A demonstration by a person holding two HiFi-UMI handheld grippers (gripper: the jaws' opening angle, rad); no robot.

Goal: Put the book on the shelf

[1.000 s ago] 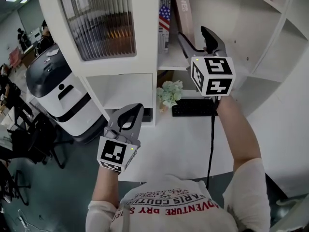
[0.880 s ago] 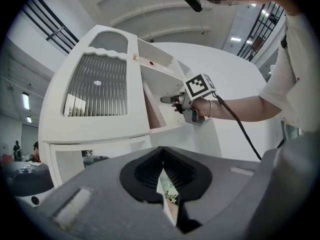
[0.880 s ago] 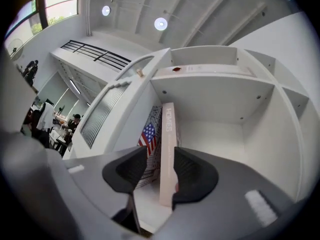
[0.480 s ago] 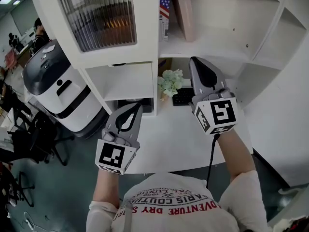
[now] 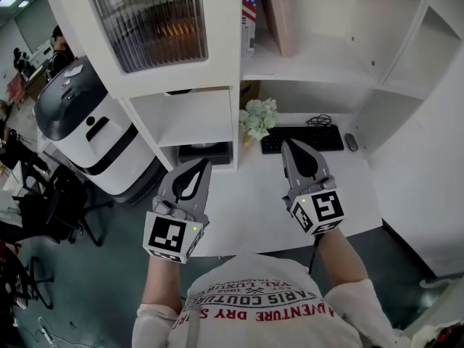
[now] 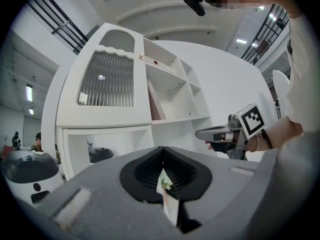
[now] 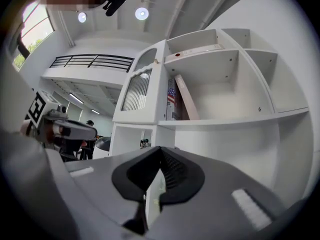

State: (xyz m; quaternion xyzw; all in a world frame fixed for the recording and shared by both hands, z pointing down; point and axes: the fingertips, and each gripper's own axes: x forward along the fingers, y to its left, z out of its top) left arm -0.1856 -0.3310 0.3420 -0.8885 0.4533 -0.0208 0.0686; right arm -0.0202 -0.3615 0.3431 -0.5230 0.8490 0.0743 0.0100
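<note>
Our left gripper (image 6: 163, 150) has its jaws brought together, tips meeting, with nothing between them; only the teardrop hollow behind the tips leaves a gap. Our right gripper (image 7: 160, 149) reads the same: jaws closed tip to tip and empty.

In the head view we hold the two grippers side by side, apart from each other, above the near part of the white desk (image 5: 246, 209). Both point toward the shelf unit and touch nothing. Near the right gripper's tips lies a black keyboard (image 5: 312, 138), with a mouse (image 5: 351, 142) just beside its right end. A small pale plant (image 5: 258, 118) stands at its left end, by the unit's upright.

The book (image 5: 280, 17) is on the shelf (image 5: 319, 64) above the desk, at the left end of the open compartment. It stands tilted, its top leaning left toward a thinner flag-patterned book (image 5: 249, 9) beside it, and it is well apart from both grippers.

Further left is a cabinet door of ribbed glass (image 5: 148, 20). On the floor below it stands a white rounded machine (image 5: 87, 140) with a dark top.
</note>
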